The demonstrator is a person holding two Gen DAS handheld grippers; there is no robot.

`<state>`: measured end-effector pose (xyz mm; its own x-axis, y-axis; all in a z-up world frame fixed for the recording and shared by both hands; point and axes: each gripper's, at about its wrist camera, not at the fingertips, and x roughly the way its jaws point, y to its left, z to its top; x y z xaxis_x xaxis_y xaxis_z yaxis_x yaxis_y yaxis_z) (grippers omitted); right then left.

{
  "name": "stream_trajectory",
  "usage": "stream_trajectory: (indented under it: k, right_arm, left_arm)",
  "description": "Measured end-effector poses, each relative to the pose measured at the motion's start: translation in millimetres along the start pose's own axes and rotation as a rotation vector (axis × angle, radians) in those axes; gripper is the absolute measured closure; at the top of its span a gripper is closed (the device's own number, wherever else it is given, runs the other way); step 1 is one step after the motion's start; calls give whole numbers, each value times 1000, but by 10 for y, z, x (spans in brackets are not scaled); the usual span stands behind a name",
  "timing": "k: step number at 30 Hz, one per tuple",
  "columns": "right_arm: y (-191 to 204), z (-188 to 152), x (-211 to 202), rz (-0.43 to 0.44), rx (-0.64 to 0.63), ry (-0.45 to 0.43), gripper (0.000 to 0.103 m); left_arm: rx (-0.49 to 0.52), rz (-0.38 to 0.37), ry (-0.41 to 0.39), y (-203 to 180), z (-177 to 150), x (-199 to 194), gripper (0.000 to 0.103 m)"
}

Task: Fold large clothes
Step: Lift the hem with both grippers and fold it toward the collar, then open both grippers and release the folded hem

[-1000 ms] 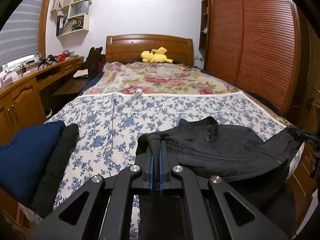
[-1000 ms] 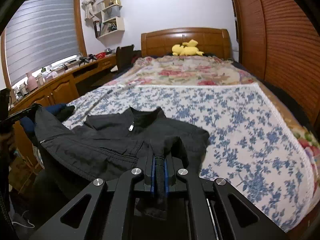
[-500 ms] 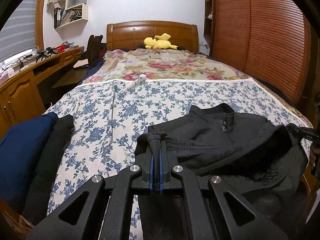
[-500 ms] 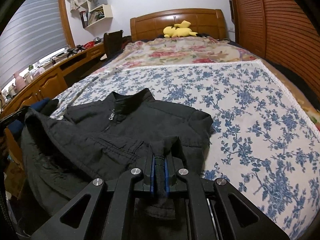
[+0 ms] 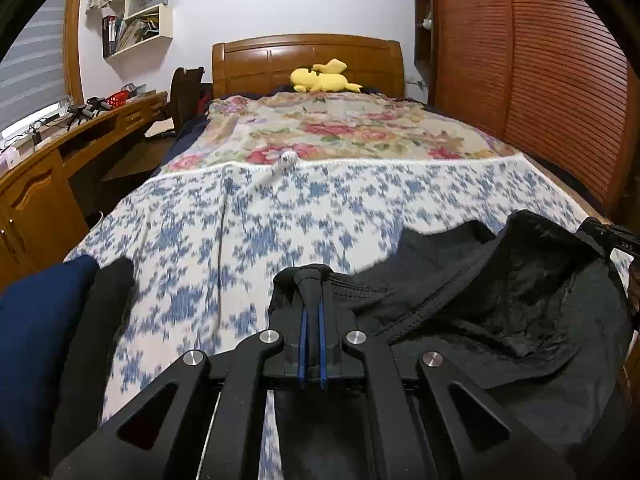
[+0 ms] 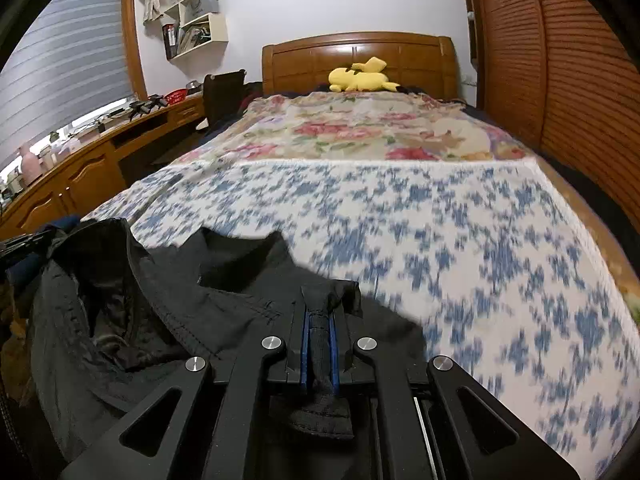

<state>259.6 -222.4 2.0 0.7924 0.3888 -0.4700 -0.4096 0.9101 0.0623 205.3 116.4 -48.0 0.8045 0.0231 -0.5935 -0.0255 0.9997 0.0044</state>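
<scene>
A black jacket (image 5: 500, 308) is held up over the foot of the bed (image 5: 320, 208), above the blue-flowered sheet (image 6: 440, 216); a fold of its fabric is clamped between the jaws of the left gripper (image 5: 313, 320), and another fold between the jaws of the right gripper (image 6: 320, 332); the lining is seen gaping between the two; a yellow plush (image 5: 322, 80) is seen by the headboard; a navy garment (image 5: 36, 320) is seen at the bed's left edge.

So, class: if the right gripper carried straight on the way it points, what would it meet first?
The right gripper, shut on the jacket, points along the bed. Past the cloth it would probably meet the blue floral sheet first, though depth is unclear.
</scene>
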Motion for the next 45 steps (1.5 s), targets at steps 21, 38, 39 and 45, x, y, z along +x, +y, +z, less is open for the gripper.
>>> stream_trajectory:
  k: [21,38,39,45]
  right_arm:
    - [149,227,563,-103,-46,61,68]
    - [1059,127,281,27,-234,84,38]
    - [1149,136,307,44,-250,89,38]
    - [1546,203,616,120,-317,169,38]
  left_arm:
    - [24,5,-43,-245,55,207,23]
    - [-14,-145,-44,-332,-407,49,23]
    - [-24,-147,-37,-305,-428,61,23]
    - [-40,-130,-36,-171,-507,33,23]
